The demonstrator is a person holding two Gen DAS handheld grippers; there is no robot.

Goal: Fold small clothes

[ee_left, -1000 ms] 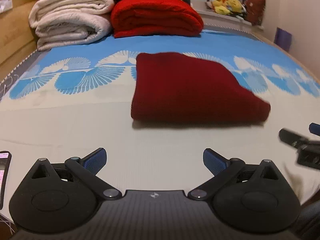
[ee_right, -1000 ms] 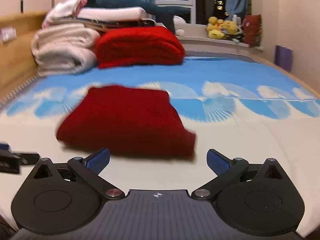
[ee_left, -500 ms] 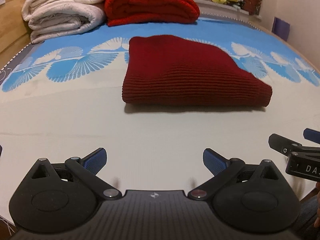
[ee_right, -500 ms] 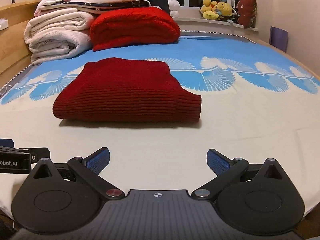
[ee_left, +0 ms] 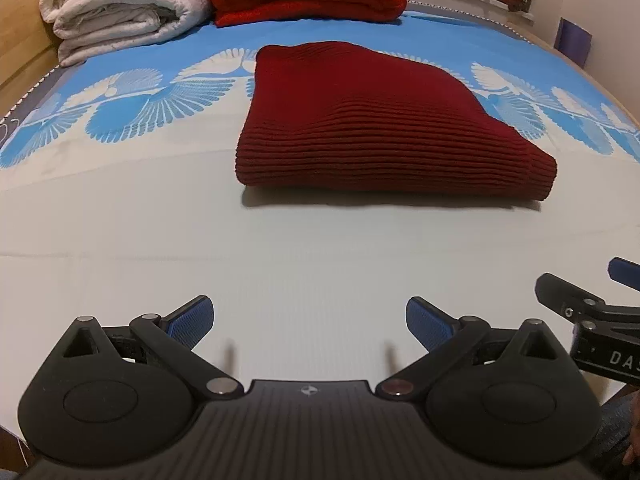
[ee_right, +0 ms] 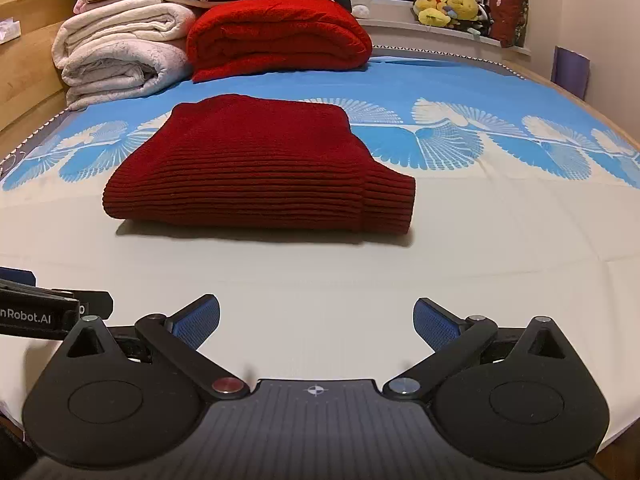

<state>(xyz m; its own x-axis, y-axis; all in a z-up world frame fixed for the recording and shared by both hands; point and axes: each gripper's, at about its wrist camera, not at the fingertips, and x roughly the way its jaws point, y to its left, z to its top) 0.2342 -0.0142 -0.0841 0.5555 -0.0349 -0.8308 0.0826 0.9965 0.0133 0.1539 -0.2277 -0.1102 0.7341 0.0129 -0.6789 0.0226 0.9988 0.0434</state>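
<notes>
A dark red ribbed knit garment (ee_left: 372,128) lies folded into a compact rectangle on the bed; it also shows in the right wrist view (ee_right: 256,168). My left gripper (ee_left: 310,322) is open and empty, low over the pale sheet, well in front of the garment. My right gripper (ee_right: 316,324) is open and empty, also short of the garment. The right gripper shows at the right edge of the left wrist view (ee_left: 588,312). The left gripper shows at the left edge of the right wrist view (ee_right: 48,308).
The bed sheet (ee_right: 460,248) is cream in front and blue-patterned behind. A folded bright red blanket (ee_right: 280,36) and white blankets (ee_right: 120,64) are stacked at the headboard side. Plush toys (ee_right: 448,4) sit on the window sill. A purple object (ee_right: 570,70) stands at the right wall.
Both grippers have drawn back and lowered toward the front of the bed, side by side. The garment lies still and folded; neither gripper touched it.
</notes>
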